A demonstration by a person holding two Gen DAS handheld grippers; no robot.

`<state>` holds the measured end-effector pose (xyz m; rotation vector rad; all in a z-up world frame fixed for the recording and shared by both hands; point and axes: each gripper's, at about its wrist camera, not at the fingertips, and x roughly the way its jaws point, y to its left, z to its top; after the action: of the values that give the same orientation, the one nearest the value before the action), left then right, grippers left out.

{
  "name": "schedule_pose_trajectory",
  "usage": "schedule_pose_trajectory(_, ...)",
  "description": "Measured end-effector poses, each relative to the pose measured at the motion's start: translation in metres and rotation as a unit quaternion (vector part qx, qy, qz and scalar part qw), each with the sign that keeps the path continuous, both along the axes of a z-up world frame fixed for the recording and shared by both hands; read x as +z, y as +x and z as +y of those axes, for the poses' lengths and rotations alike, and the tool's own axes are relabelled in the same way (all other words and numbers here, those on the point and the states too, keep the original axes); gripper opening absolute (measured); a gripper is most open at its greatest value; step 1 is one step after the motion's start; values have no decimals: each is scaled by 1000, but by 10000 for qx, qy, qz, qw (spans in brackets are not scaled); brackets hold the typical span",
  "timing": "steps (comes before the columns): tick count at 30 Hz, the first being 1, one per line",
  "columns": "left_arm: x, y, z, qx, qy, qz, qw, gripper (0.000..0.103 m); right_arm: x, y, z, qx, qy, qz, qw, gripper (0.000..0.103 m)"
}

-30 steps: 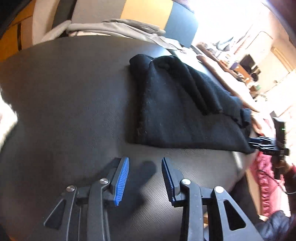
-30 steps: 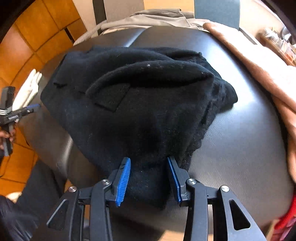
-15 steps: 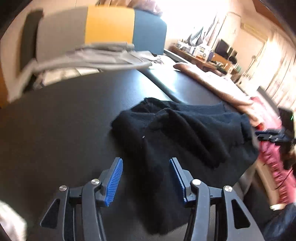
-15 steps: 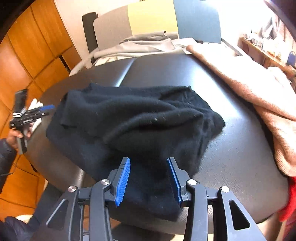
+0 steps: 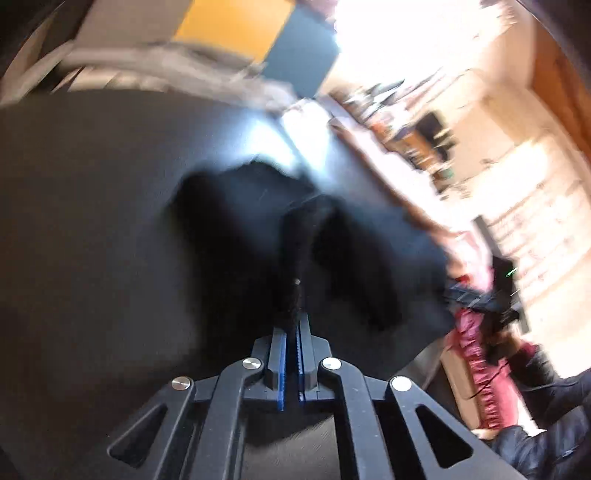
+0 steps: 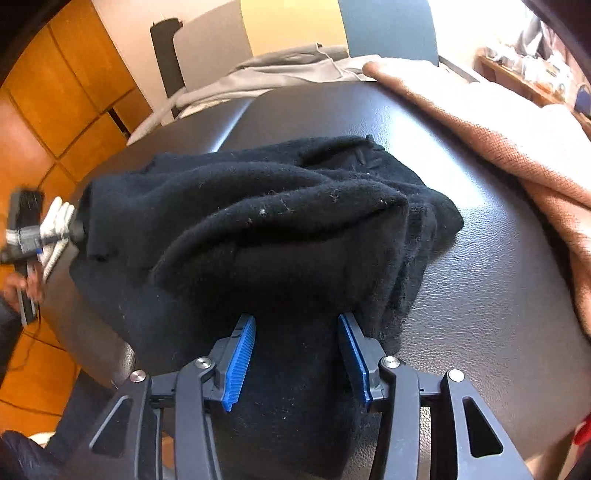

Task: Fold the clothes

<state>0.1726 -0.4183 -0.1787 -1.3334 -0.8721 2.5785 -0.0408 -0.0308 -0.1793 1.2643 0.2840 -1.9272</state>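
A black knit garment lies bunched on the dark leather table. In the blurred left wrist view my left gripper is shut on an edge of the black garment, the cloth pinched between its blue pads. In the right wrist view that left gripper touches the garment's left edge. My right gripper is open, its blue-padded fingers straddling the garment's near edge, cloth between them but not clamped. In the left wrist view the right gripper shows at the garment's far right corner.
A tan-brown cloth lies along the table's right side. A grey garment is draped at the far edge before a chair back. Orange wood cabinets stand left. A person's hand holds the left gripper's handle.
My left gripper went from open over the garment's edge to shut on it, and its view is blurred with motion. The right gripper moved closer over the near edge, staying open.
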Motion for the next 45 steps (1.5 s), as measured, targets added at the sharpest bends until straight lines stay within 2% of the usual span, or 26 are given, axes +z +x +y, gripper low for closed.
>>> schedule_pose_trajectory(2,-5,11,1,101,232,71,9997,3,1,-1,1,-1,-97,-63,9999,50)
schedule_pose_trajectory(4,7,16,0,353,81,212,9991,5,9,-3,1,-10,-277,-198,9994,50)
schedule_pose_trajectory(5,16,17,-2,518,-80,288,9982,8,13,-4,2,-17,-409,-268,9988,50)
schedule_pose_trajectory(6,24,17,-4,682,-241,363,9967,21,17,-5,2,-25,-621,-341,9975,50)
schedule_pose_trajectory(7,32,18,-6,846,-402,439,9946,24,21,-6,2,-34,-833,-414,9957,50)
schedule_pose_trajectory(9,49,17,-13,1089,-335,689,9911,28,29,-8,2,-51,-1255,-560,9905,50)
schedule_pose_trajectory(10,55,16,-14,1056,-79,891,9904,31,31,-10,1,-83,-1423,-650,9876,50)
schedule_pose_trajectory(11,58,13,-12,969,91,1007,9901,39,28,-13,-2,-159,-1515,-777,9853,50)
schedule_pose_trajectory(13,60,5,2,692,124,1074,9917,47,18,-20,-4,-315,-1728,-1085,9785,50)
schedule_pose_trajectory(15,53,-6,13,475,185,967,9940,55,6,-28,-4,-469,-2042,-1529,9658,50)
schedule_pose_trajectory(18,35,-23,21,377,353,675,9964,66,-6,-31,-5,-611,-2264,-1802,9553,50)
schedule_pose_trajectory(20,30,-29,24,403,437,646,9961,73,-10,-28,-12,-534,-2188,-1768,9581,36)
schedule_pose_trajectory(21,29,-32,26,417,490,641,9959,75,-10,-24,-16,-462,-2111,-1708,9613,24)
schedule_pose_trajectory(22,29,-36,27,387,551,687,9954,75,-9,-19,-20,-377,-2029,-1641,9646,18)
schedule_pose_trajectory(25,28,-49,33,289,604,733,9951,83,-5,-8,-33,-76,-1755,-1421,9741,16)
schedule_pose_trajectory(27,23,-61,39,157,558,565,9967,80,-2,-5,-35,43,-1704,-1378,9757,15)
schedule_pose_trajectory(28,18,-68,44,25,568,465,9973,74,0,-7,-35,64,-1746,-1373,9750,15)
schedule_pose_trajectory(30,11,-79,51,-147,661,299,9973,9,8,-12,-34,64,-1982,-1440,9695,15)
schedule_pose_trajectory(31,9,-82,50,-169,900,317,9953,13,12,-15,-32,48,-2152,-1498,9650,15)
schedule_pose_trajectory(33,13,-85,43,-171,1359,640,9885,11,20,-22,-27,-11,-2527,-1623,9538,15)
schedule_pose_trajectory(37,27,-97,15,117,2293,1359,9638,11,27,-47,-21,-338,-3064,-1803,9341,15)
schedule_pose_trajectory(39,27,-106,-1,433,2422,1488,9578,12,25,-66,-21,-567,-3256,-1902,9245,15)
schedule_pose_trajectory(40,24,-114,-8,591,2487,1434,9561,14,21,-74,-21,-665,-3287,-1974,9212,15)
schedule_pose_trajectory(42,14,-130,-21,897,2571,1201,9547,31,15,-90,-21,-860,-3349,-2118,9141,18)
schedule_pose_trajectory(43,8,-137,-27,1043,2586,1022,9549,33,12,-98,-21,-957,-3379,-2190,9104,18)
schedule_pose_trajectory(45,1,-142,-32,1323,2339,775,9601,38,8,-110,-19,-1113,-3406,-2263,9057,20)
